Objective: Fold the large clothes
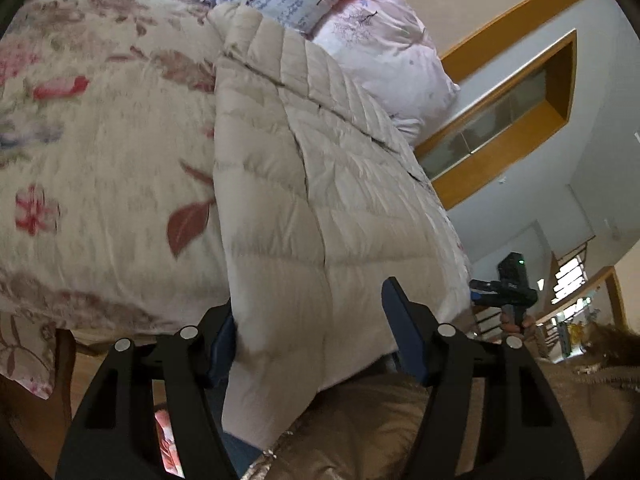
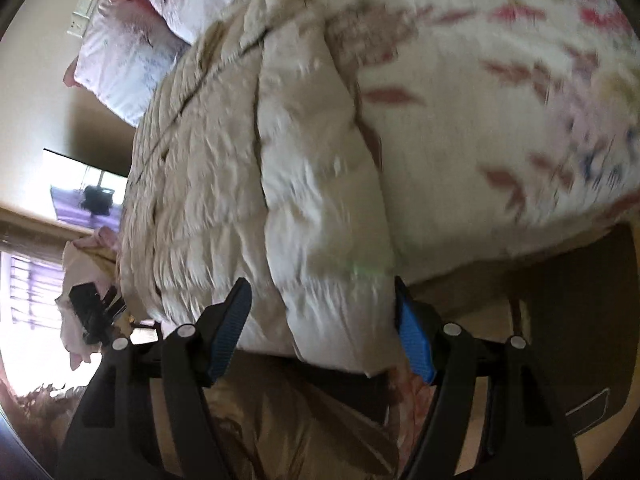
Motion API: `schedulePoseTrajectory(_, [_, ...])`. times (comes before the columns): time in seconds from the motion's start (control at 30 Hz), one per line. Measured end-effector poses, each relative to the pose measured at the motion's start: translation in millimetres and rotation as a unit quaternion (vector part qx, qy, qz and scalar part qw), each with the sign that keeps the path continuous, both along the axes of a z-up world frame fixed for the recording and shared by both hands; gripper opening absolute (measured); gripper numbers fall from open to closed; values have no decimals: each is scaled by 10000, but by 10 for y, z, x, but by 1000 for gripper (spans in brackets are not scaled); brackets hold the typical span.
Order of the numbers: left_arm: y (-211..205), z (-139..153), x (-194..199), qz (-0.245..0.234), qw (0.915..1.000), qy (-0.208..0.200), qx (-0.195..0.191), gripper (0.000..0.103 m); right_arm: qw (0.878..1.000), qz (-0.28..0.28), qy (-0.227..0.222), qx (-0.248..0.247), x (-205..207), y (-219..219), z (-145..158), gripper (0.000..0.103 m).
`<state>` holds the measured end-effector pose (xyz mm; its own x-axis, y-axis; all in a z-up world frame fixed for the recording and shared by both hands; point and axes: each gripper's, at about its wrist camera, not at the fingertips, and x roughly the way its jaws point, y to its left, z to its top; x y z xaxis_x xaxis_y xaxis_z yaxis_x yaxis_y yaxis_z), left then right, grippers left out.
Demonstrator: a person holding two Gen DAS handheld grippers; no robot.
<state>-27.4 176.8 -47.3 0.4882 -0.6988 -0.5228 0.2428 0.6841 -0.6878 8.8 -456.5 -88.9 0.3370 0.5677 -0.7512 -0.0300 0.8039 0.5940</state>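
A beige quilted down coat (image 1: 304, 184) is lying lengthwise along the edge of a bed, spread over a floral bedspread (image 1: 100, 152), with two pale pillows (image 1: 372, 40) sitting beyond its far end. The person is bringing both tools to the coat's near hem, which is hanging over the bed's edge. In the left wrist view, the left gripper (image 1: 316, 336) is straddling one lower corner of the coat, its jaws standing about two-thirds apart with the padded fabric lying between them and brushing the left pad; whether that pad is pressing is not clear, and the right pad is standing clear of the cloth. In the right wrist view, the right gripper (image 2: 324, 332) is framing the other lower corner, its jaws likewise wide with the thick hem filling the gap and meeting the right pad. Neither tool appears to be pinching yet. Taking both corners at once is presumably meant to let the hem be lifted evenly and carried toward the collar for a fold. The coat's slippery, puffy shell is likely to need a deep bite.
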Motion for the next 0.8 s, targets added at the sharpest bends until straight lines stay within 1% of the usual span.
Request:
schedulePoseTrajectory(0.17, [-10, -244, -26, 17, 9995, 324, 3, 67, 9985, 95, 36, 529, 13, 3, -235, 70])
schedulePoseTrajectory(0.2, [-9, -289, -13, 42, 9993, 369, -34, 67, 9983, 111, 37, 570, 20, 15, -259, 70])
schedulePoseTrajectory(0.33, [-56, -374, 53, -10, 9991, 385, -166, 67, 9971, 203, -27, 726, 12, 48, -303, 70])
schedulePoseTrajectory(0.37, [-83, -403, 82, -45, 9989, 419, -192, 67, 9966, 242, -61, 780, 6, 64, -311, 68])
schedulePoseTrajectory(0.4, [-92, -423, 94, -75, 9988, 432, -218, 67, 9962, 288, -85, 817, -2, 71, -324, 59])
schedulePoseTrajectory(0.43, [-112, -440, 97, -101, 9987, 443, -250, 67, 9961, 333, -90, 818, -11, 102, -329, 54])
schedulePoseTrajectory(0.47, [-125, -451, 91, -134, 9985, 451, -288, 65, 9959, 387, -94, 808, -19, 122, -326, 44])
schedulePoseTrajectory(0.5, [-135, -458, 85, -188, 9982, 446, -351, 56, 9958, 414, -113, 804, -19, 118, -300, 35])
schedulePoseTrajectory(0.53, [-123, -455, 83, -246, 9979, 434, -417, 46, 9955, 481, -175, 802, -52, 149, -265, 30])
schedulePoseTrajectory(0.57, [-127, -442, 85, -285, 9976, 415, -465, 42, 9951, 540, -261, 789, -75, 177, -224, 25])
schedulePoseTrajectory(0.63, [-108, -393, 67, -352, 9973, 326, -552, 25, 9940, 663, -473, 723, -114, 240, -115, 21])
schedulePoseTrajectory(0.7, [-78, -311, 29, -394, 9970, 169, -642, 19, 9917, 804, -736, 686, -155, 292, 13, 19])
schedulePoseTrajectory(0.73, [-57, -264, 9, -410, 9969, 71, -675, 17, 9891, 882, -965, 679, -190, 332, 119, 18])
schedulePoseTrajectory(0.8, [-17, -124, -29, -388, 9966, -202, -704, 16, 9857, 932, -1246, 654, -218, 382, 252, 16])
